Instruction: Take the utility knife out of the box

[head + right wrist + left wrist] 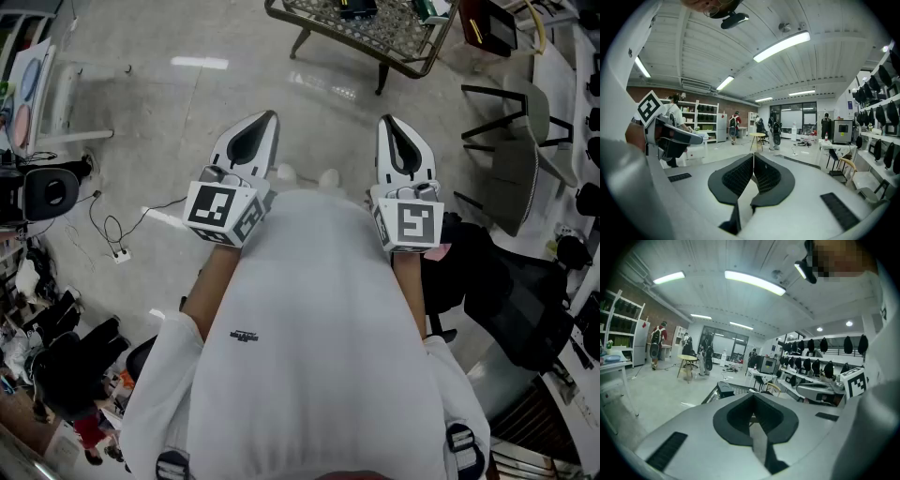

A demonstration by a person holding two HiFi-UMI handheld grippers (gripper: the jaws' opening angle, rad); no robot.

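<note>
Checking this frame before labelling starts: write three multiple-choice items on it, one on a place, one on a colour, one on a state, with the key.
1. Where does the mesh-topped table show in the head view?
A. at the top edge, ahead of the person
B. in the lower left corner
C. at the middle of the left edge

2. What colour is the person's top?
A. black
B. white
C. red

3. How do the right gripper's jaws stand?
A. wide apart
B. closed on a knife
C. together, with nothing between them

Key:
1 A, the table stands on the floor at the upper edge.
2 B, white body and sleeves fill the lower view.
3 C, the jaws meet with no gap.
</note>
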